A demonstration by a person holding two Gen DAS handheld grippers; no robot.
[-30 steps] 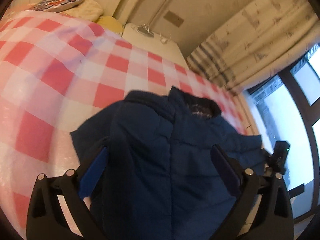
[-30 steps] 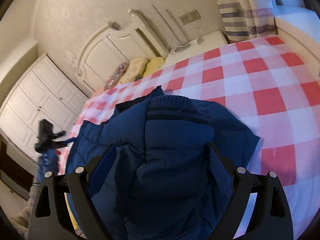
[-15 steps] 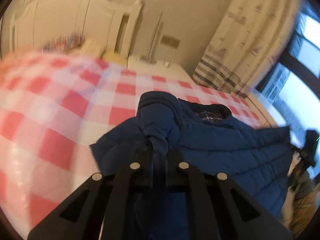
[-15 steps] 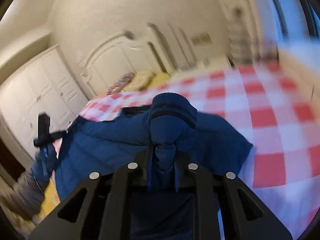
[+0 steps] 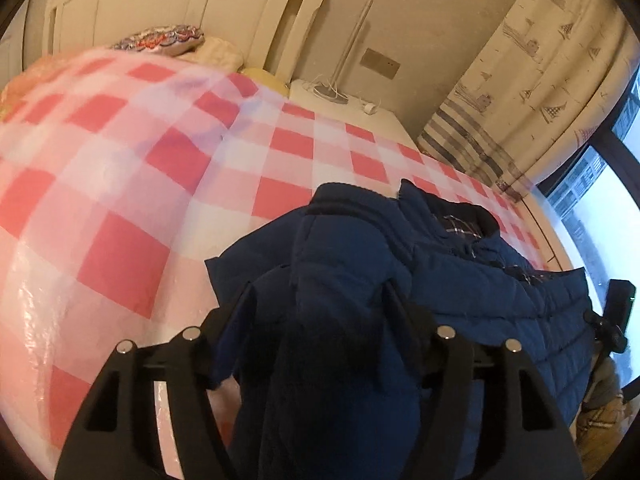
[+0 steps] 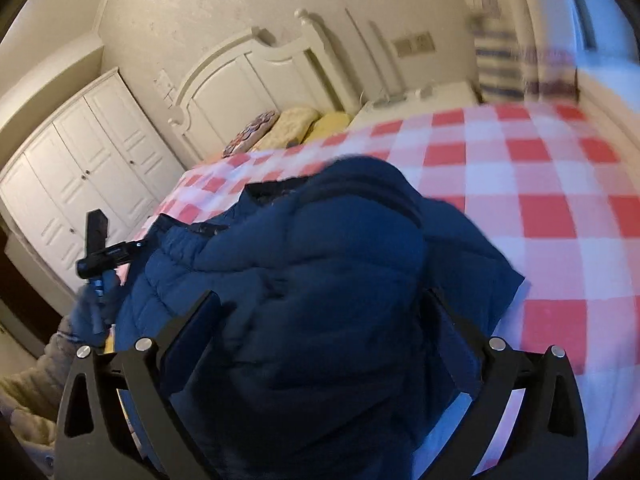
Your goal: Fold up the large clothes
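Observation:
A navy padded jacket (image 5: 460, 280) lies on the bed with the red and white checked cover (image 5: 120, 184). Its left sleeve (image 5: 340, 264) is bunched between the fingers of my left gripper (image 5: 320, 300), whose jaws stand apart around the fabric. In the right wrist view the jacket (image 6: 224, 264) spreads to the left, and its right sleeve (image 6: 352, 264) bulges between the wide jaws of my right gripper (image 6: 320, 300). The fingertips of both grippers are hidden by cloth.
Pillows (image 5: 176, 42) lie at the white headboard (image 6: 256, 76). A nightstand (image 5: 344, 108) and a curtain (image 5: 520, 92) stand at the right, a window (image 5: 600, 208) beyond. A white wardrobe (image 6: 80, 168) stands on the left. The other gripper (image 6: 100, 248) shows past the bed's edge.
Both grippers were open a second ago, pinched shut on the sleeves half a second ago, and now stand open again. The sleeves sit lower, folded in over the jacket body.

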